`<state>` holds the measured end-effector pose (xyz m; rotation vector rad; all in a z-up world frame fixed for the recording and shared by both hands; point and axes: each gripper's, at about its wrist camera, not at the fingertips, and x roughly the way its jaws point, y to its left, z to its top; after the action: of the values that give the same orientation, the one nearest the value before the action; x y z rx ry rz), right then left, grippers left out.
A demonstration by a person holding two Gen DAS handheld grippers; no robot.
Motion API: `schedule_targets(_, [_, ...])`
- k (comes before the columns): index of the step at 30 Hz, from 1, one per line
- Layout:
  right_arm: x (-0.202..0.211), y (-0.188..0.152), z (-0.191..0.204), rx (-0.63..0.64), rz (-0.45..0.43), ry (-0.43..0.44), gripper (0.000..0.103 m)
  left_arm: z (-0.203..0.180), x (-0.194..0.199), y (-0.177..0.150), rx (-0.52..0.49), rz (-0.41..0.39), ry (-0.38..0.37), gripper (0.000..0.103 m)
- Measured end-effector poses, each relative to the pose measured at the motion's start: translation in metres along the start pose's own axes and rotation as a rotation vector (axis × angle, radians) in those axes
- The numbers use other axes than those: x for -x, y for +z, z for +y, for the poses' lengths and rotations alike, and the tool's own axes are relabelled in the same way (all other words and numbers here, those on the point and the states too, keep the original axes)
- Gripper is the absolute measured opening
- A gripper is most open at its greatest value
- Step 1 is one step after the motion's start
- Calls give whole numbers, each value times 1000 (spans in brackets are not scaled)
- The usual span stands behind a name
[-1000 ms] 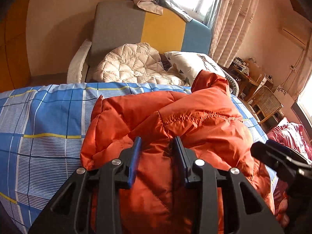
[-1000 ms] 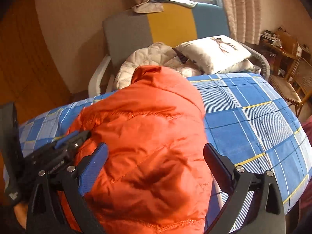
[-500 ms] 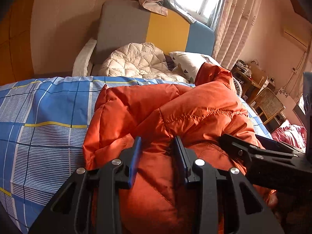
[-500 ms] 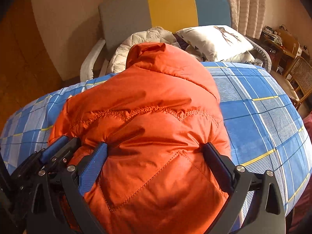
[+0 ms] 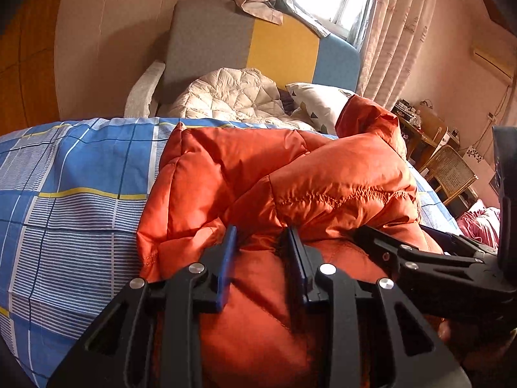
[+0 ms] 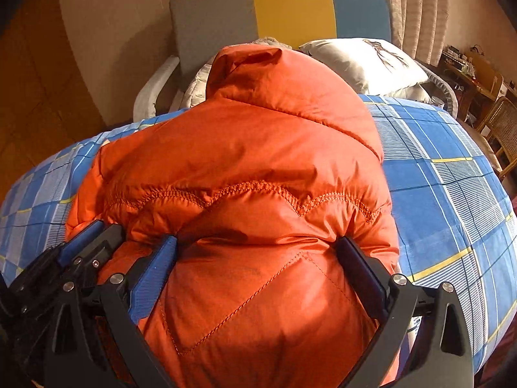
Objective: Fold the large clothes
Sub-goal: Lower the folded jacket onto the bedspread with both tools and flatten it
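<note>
An orange puffer jacket lies bunched on the blue plaid bed; it fills the right wrist view, hood toward the headboard. My left gripper is shut on a thick fold of the jacket's near edge, its jaws narrow with padding bulging between them. My right gripper is wide open, its jaws straddling the jacket's near bulge and pressed against the fabric. The right gripper also shows at the right of the left wrist view, and the left gripper at the lower left of the right wrist view.
A cream quilted blanket and a white pillow lie at the grey, yellow and blue headboard. A wicker chair and a cluttered desk stand to the right. Pink cloth lies at the far right.
Both grippers have moved forward and down onto the jacket. The right gripper has come in beside the left and now straddles the near bulge; the jacket is more bunched.
</note>
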<state>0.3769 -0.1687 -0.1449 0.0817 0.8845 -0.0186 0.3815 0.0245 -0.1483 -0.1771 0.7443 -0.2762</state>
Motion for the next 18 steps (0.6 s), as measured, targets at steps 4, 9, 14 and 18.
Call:
schedule_targets(4, [-9, -2, 1, 4, -5, -12, 100, 4, -5, -3, 9, -2, -6, 28])
schedule_targets(9, [-15, -5, 7, 27, -6, -52, 100, 5, -6, -7, 7, -4, -4, 28])
schedule_targets(14, [1, -4, 8, 20, -23, -56, 100, 2, 4, -6, -11, -5, 14, 30])
schedule_targets(18, [27, -10, 3, -7, -63, -36, 100, -3, 21, -4, -14, -22, 30, 34])
